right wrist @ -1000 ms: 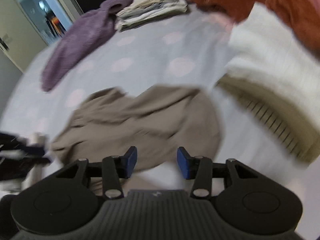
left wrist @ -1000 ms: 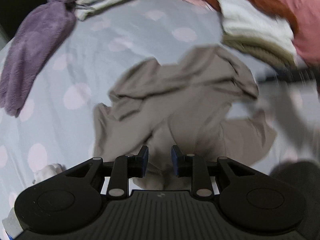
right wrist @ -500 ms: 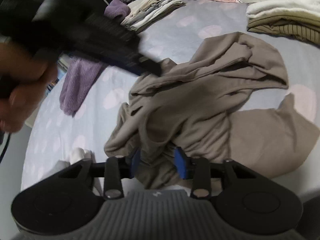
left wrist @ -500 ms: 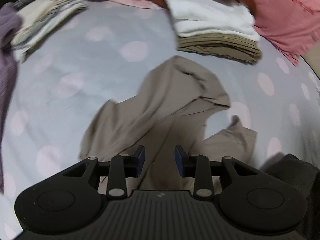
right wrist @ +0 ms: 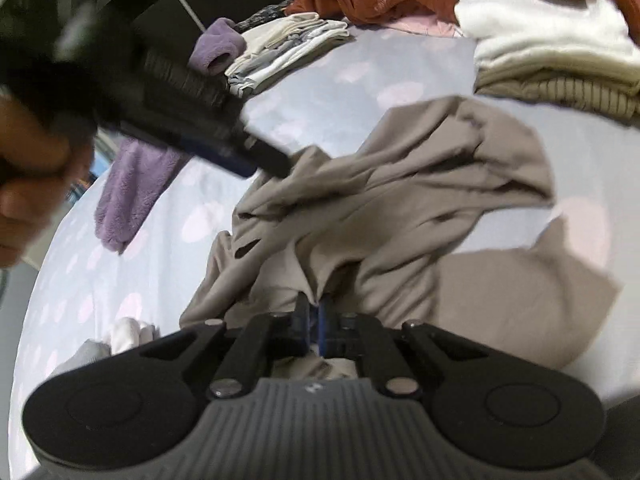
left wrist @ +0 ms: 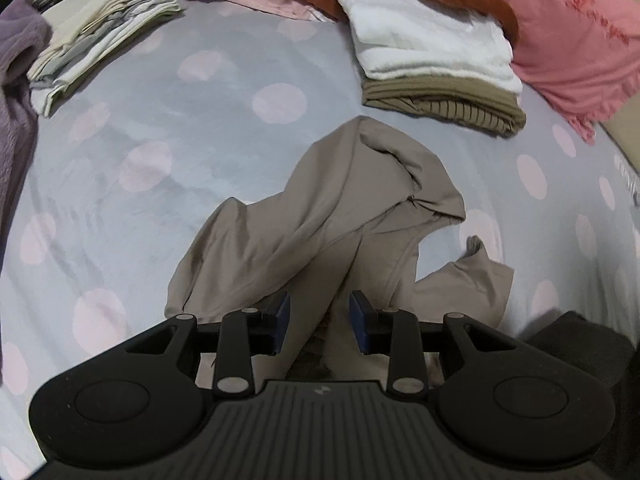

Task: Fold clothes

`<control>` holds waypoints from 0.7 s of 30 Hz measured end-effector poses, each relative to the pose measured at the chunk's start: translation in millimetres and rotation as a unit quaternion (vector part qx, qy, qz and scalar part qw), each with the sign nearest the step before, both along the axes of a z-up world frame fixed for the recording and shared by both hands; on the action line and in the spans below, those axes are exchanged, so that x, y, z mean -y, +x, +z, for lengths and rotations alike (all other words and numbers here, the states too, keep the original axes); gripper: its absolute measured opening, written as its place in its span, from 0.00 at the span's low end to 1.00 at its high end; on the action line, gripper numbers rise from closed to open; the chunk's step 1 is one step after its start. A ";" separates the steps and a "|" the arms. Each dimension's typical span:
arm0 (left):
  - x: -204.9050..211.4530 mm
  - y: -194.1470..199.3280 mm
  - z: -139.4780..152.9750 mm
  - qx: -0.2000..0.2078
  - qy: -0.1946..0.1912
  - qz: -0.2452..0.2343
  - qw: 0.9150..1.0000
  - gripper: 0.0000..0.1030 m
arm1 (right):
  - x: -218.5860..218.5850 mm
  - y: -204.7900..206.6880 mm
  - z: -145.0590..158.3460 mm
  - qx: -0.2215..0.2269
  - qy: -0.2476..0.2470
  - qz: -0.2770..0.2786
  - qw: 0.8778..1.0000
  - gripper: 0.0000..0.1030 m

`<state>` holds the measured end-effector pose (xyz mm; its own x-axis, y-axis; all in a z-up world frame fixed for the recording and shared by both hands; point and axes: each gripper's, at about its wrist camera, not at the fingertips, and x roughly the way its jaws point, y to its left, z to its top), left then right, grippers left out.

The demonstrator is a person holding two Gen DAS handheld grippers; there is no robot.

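Right wrist footage shows the right gripper point(right wrist: 314, 318) now pinched shut on a fold of the taupe garment point(right wrist: 400, 216), whereas half a second ago its blue pads were still parted around that cloth. The left gripper point(left wrist: 318, 322) is seen with its jaws apart, much as before, a raised ridge of the same garment point(left wrist: 320, 220) lying between the fingers without being clamped. In the right view the left gripper point(right wrist: 192, 120) is blurred and is held by a hand point(right wrist: 32, 168) above the garment's far edge.

The garment is spread crumpled on a pale grey sheet point(left wrist: 160, 120) printed with soft pink dots; its fabric is thin, smooth and deeply creased. Beyond it a fluffy white towel is stacked on a ribbed olive folded piece point(left wrist: 444, 106). A plush purple item point(right wrist: 132, 192) and a flat pile of cream folded cloths point(left wrist: 100, 40) are seen further off.
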<state>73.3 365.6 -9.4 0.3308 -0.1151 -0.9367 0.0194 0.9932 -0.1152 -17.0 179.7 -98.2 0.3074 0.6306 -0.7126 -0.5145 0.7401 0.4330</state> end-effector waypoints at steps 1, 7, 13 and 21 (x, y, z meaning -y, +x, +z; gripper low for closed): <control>5.7 2.4 -0.7 0.001 -0.004 -0.003 1.000 0.29 | 11.9 4.4 5.9 -0.006 -0.002 0.008 1.000 0.04; 39.6 16.5 -5.2 0.006 -0.026 -0.021 0.999 0.29 | 95.7 16.6 45.3 -0.016 -0.043 0.067 0.997 0.04; 77.8 32.7 -10.8 0.005 -0.045 -0.045 0.998 0.29 | 151.0 3.8 80.5 0.019 -0.057 0.105 0.993 0.04; 138.3 61.9 -20.1 -0.020 -0.061 -0.093 0.994 0.35 | 169.5 -36.7 97.7 0.108 -0.093 0.170 0.975 0.04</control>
<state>135.2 227.3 -29.5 0.2562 -0.2849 -0.9237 0.1944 0.9512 -0.2394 -53.7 10.2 -0.5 0.2593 0.5878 -0.7663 -0.8076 0.5671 0.1618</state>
